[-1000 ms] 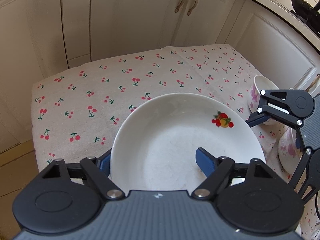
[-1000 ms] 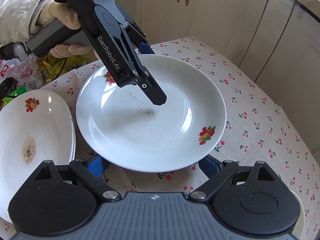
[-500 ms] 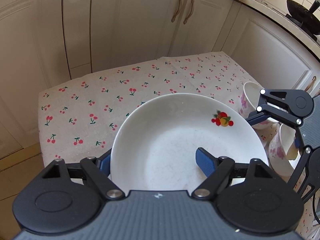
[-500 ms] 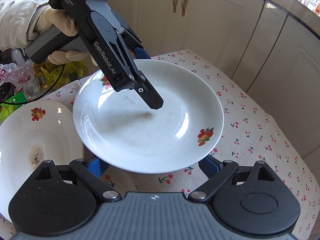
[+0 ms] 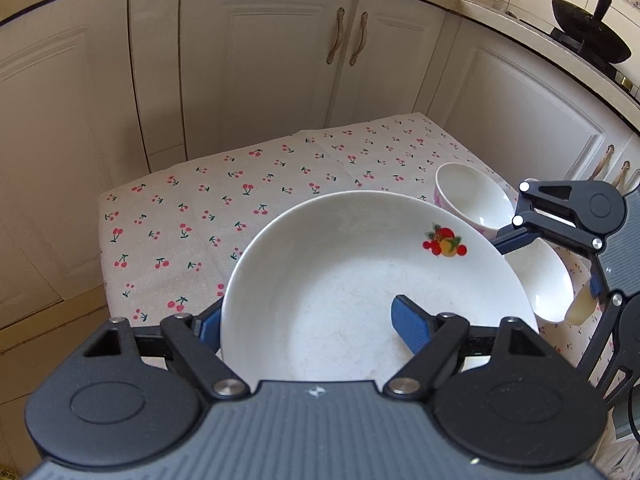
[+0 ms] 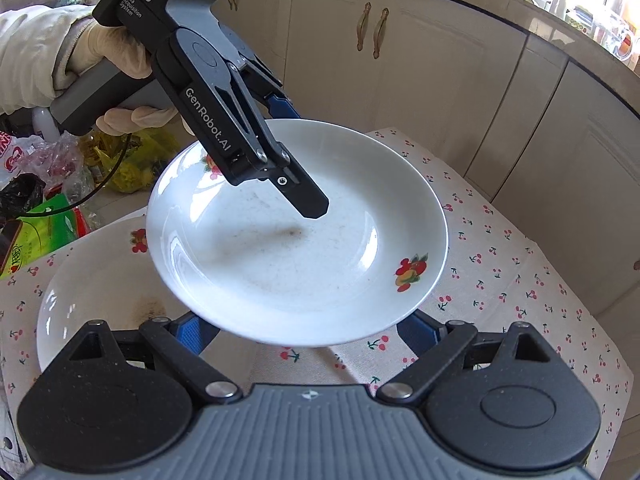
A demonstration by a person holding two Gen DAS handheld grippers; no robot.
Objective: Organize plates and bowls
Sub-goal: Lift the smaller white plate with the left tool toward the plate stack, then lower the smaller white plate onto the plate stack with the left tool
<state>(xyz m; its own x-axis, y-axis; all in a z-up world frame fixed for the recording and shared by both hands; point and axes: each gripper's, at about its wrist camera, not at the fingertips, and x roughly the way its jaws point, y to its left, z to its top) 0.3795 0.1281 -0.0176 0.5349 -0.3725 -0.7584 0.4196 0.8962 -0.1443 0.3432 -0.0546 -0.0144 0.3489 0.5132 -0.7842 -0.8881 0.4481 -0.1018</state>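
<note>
Left gripper (image 6: 296,168) clamps the lifted plate (image 6: 304,240); second plate (image 6: 100,292) lies below toward the table's left edge; right gripper (image 6: 304,332) open beneath.

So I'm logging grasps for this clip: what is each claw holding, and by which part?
The left claw grips the fruit-print plate by its rim, one finger inside, one underneath. The right claw is open, holding nothing.

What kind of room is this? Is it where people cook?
Most likely a home kitchen. Cream cabinets run along the wall, a black wok sits on the counter at the back, and a table with a cherry-print tablecloth holds plates and bowls.
</note>
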